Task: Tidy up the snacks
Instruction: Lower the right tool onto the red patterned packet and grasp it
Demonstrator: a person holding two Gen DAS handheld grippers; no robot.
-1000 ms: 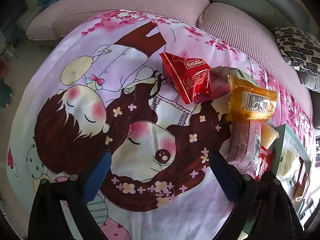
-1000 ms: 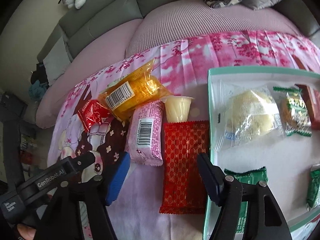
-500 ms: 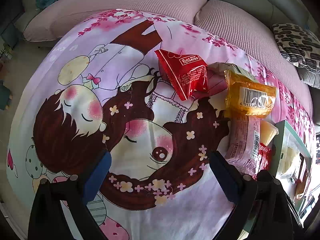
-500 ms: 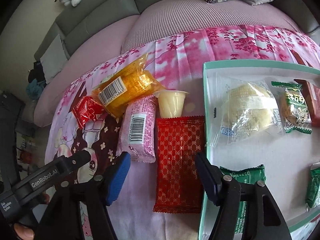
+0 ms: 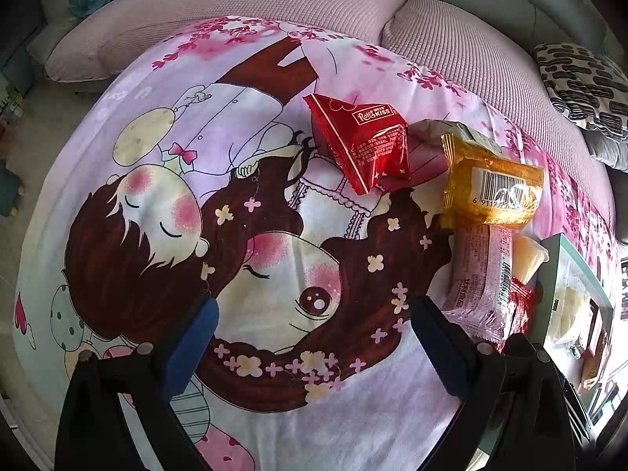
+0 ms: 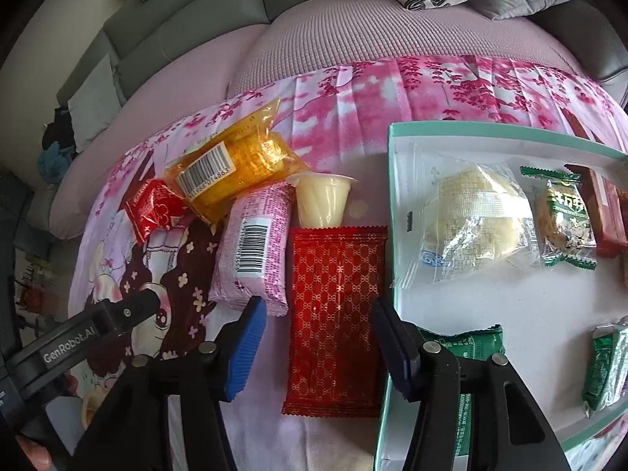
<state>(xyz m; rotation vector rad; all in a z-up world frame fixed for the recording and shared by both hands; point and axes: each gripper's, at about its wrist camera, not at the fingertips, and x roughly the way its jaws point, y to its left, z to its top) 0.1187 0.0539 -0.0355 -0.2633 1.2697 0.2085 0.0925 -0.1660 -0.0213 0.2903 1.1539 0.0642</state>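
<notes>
A flat red patterned packet (image 6: 335,314) lies on the cartoon cloth beside the mint-rimmed tray (image 6: 390,196). My right gripper (image 6: 318,349) hangs over it with the packet between its closing jaws. The left pad (image 6: 245,347) stands clear of the packet's edge, and the right finger sits at its other edge. A pink packet (image 6: 253,251), a jelly cup (image 6: 322,204), a yellow packet (image 6: 235,168) and a small red packet (image 6: 157,208) lie beyond. My left gripper (image 5: 314,337) is open above bare cloth, with nothing between its fingers.
The tray holds a clear-bagged bun (image 6: 471,223), green packets (image 6: 565,223) and a dark red bar (image 6: 604,212). A pink sofa cushion (image 5: 243,11) borders the cloth's far edge. The left gripper's black body (image 6: 78,345) sits left of my right gripper.
The right gripper's jaws have narrowed around the flat red packet, and its view has tipped slightly. The left gripper has stayed in place, still open.
</notes>
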